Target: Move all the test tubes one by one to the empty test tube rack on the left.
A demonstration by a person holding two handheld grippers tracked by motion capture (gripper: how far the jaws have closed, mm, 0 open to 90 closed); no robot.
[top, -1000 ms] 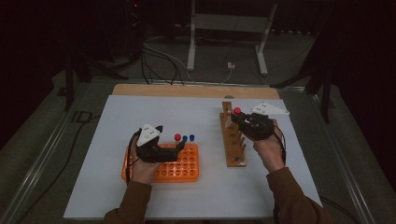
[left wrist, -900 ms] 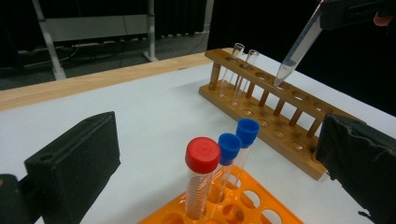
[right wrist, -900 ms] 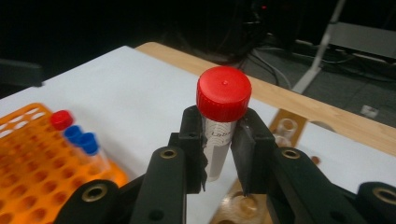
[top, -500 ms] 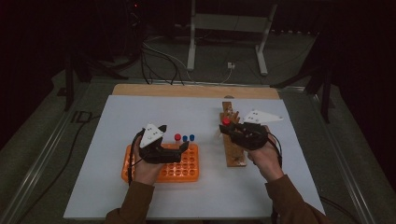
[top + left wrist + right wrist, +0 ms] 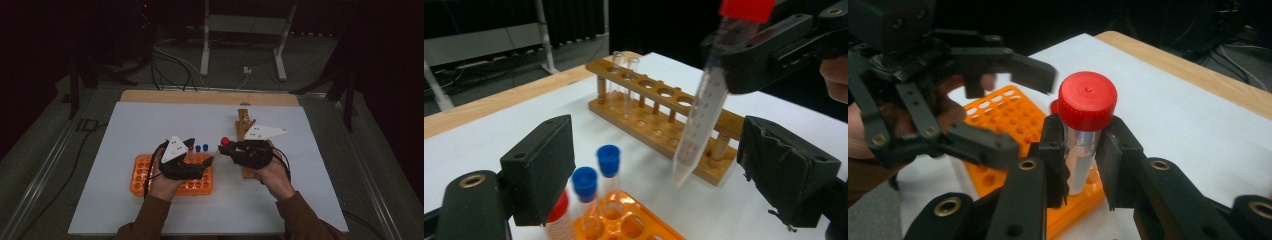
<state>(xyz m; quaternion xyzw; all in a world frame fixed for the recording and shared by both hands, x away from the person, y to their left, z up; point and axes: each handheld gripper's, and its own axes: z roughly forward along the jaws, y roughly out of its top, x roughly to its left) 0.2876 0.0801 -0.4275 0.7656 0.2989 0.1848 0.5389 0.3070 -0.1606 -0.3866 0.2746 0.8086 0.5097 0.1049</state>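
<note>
Item: red-capped tube (image 5: pixel 1083 135), pinched just below its cap in my right tongs (image 5: pixel 1082 165) between both racks, left tongs (image 5: pixel 664 165) spread; risk: slipping if grip loosens.

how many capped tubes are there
4. Two blue-capped tubes and one red-capped tube stand in the orange rack; another red-capped tube is held in the right gripper. The left gripper may hide more.
</note>
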